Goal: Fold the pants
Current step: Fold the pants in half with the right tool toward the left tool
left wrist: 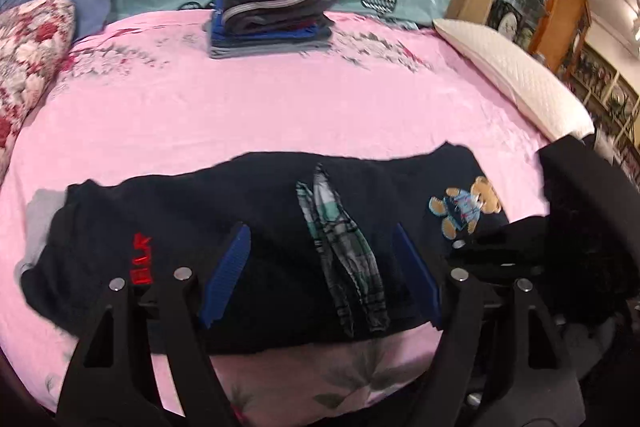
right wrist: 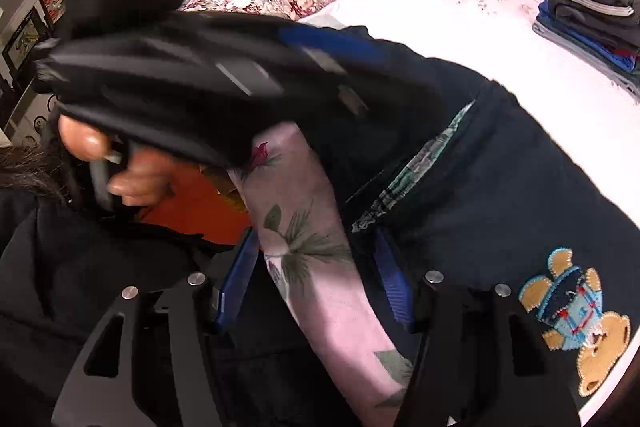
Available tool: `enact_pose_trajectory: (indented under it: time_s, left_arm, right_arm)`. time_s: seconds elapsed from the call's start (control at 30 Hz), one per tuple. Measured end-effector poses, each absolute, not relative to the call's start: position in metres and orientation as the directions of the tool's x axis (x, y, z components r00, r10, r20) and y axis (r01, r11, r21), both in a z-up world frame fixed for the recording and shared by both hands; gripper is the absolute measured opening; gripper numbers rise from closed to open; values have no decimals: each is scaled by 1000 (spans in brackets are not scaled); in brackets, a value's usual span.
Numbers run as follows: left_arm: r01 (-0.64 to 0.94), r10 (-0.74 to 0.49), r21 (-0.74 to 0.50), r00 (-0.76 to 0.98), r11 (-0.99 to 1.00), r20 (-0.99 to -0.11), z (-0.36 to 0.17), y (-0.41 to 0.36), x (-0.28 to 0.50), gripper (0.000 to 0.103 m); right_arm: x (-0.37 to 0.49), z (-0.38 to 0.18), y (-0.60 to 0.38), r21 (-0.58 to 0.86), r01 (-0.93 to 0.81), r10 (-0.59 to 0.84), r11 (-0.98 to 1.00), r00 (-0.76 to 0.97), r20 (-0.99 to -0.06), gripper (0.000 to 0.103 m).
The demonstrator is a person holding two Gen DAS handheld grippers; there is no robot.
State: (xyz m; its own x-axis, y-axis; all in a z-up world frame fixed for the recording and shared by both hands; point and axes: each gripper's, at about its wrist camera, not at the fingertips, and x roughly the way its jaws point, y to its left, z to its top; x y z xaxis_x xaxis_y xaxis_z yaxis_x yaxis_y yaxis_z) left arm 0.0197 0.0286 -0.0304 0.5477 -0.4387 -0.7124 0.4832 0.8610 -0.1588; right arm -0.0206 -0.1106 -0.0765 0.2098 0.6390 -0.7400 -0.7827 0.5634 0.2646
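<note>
Pink bedsheet (left wrist: pixel 280 115) covers the bed; dark pants (left wrist: pixel 260 211) w/ teddy patch (left wrist: pixel 466 209) lie flat across its near edge. Left gripper (left wrist: pixel 320 263) hangs over pants, jaws spread, nothing pinched. Right gripper (right wrist: pixel 316 279) at bed edge, jaws apart, empty. Folded clothes stack (left wrist: pixel 272 23) sits far back by the pillow (left wrist: pixel 28 67).
</note>
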Motion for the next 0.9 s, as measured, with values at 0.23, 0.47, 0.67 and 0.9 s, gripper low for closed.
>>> enact_pose_trajectory:
  time_s: [0.23,0.47,0.67,0.9]
  left_arm:
    - [476,-295,-5,537,880,-790,-71,9,27,81]
    - [450,-285,-14,542,893,-791,-73,19,31,88]
    - [439,-279,-11,552,898,-786,-73,18,29,88]
    - [400,-290,-57,552,915,-782,-73,5,43,89]
  right_arm:
    - [-37,-52,-170,202,-736,606,646,334,-722,60]
    - [10,-54,-272,297,-338,440,893,519,-732,78]
    - [48,-104,-272,495,-297,577,817,393,-716,65]
    - [69,-57,-258,517,-425,669,743,436,-603,18]
